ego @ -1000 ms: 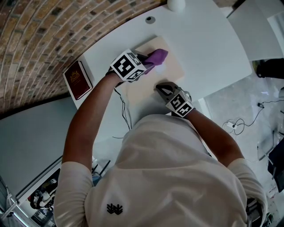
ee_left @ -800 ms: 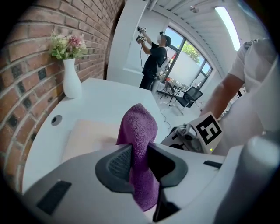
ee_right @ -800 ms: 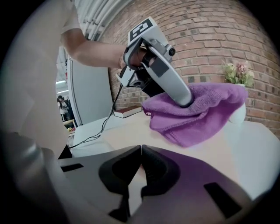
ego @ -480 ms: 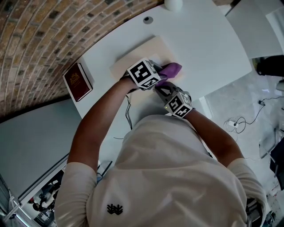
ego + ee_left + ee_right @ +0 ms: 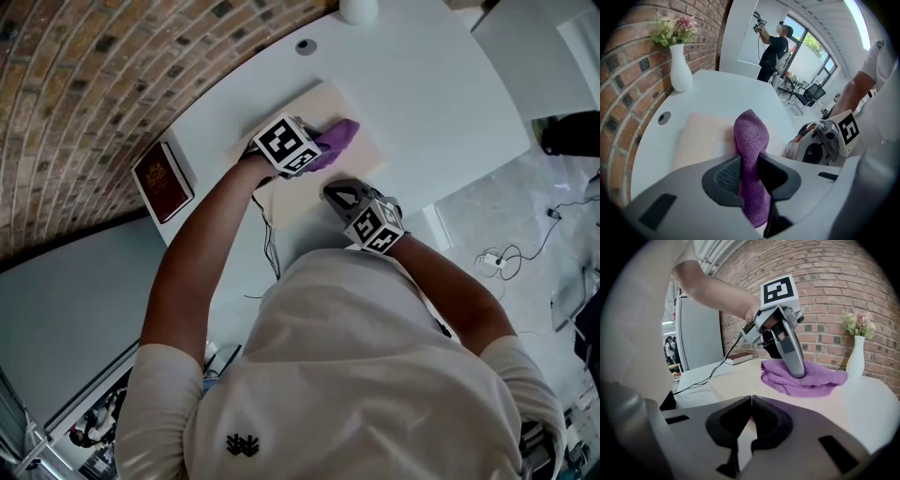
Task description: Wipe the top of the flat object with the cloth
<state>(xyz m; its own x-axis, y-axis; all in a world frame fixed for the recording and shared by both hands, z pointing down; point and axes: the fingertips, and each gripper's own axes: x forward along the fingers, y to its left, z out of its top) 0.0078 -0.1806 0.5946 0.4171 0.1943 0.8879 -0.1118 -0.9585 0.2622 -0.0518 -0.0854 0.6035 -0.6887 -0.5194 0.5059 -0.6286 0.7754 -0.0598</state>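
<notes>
- The left gripper (image 5: pixel 749 174) is clenched on the purple cloth (image 5: pixel 751 136). The cloth presses on the top of the flat beige board (image 5: pixel 314 101), toward the board's right end.
- The right gripper (image 5: pixel 749 418) has its jaws closed together with nothing between them. It is at the near edge of the board.
- The board lies on the white worktop (image 5: pixel 441 84). A red book (image 5: pixel 162 181) is left of the board, and a white vase (image 5: pixel 680 70) stands beyond it.
</notes>
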